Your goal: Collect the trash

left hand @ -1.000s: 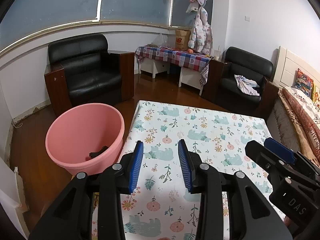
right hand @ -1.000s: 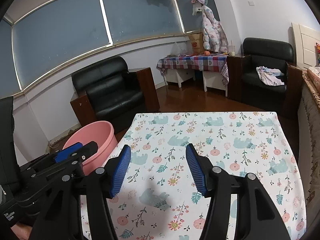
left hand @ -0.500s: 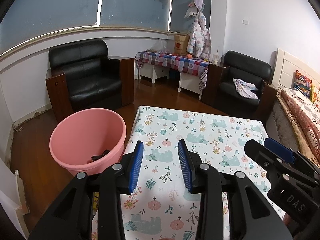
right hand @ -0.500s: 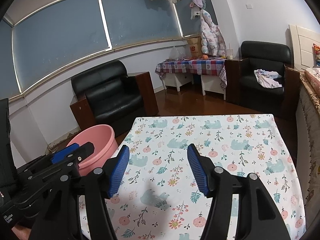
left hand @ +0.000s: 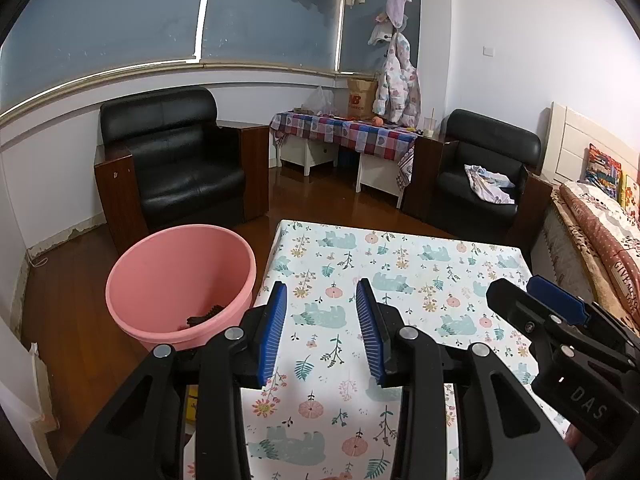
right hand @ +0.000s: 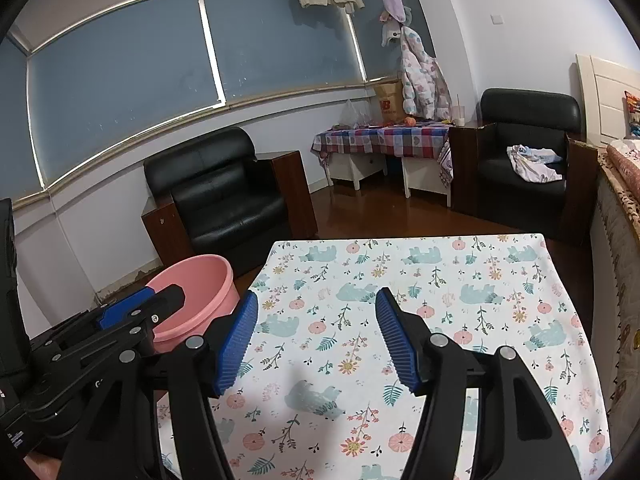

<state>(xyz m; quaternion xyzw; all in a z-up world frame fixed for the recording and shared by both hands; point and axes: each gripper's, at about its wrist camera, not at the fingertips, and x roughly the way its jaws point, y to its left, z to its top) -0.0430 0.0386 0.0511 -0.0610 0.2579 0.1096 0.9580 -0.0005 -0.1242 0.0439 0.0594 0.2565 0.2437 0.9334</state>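
**Two empty claws over a floral counter, pink tub alongside**

The left claw (left hand: 322, 330) hangs above the near part of the counter (left hand: 400, 264), its blue ribbed pads apart at a moderate gap with nothing between them. The right claw (right hand: 316, 336) stands wider, also empty, over the same cloth, which is printed with pale teal bears, pink flowers and leaf sprigs. In the left wrist view the right claw's black body enters from the lower right and carries the white letters "DAS".

The pink tub (left hand: 180, 276) sits on the wooden floor just beside the counter's left edge. A dark piece of trash (left hand: 204, 316) lies at its bottom; what it is cannot be told.

Farther back, a brown paper bag (left hand: 361, 98) on the checked-cloth side table shows a red logo reading "NB", with smaller print beneath too small to read. The patterned bed cover (left hand: 612, 256) at the right edge bears partial lettering that looks like "GIVEN".
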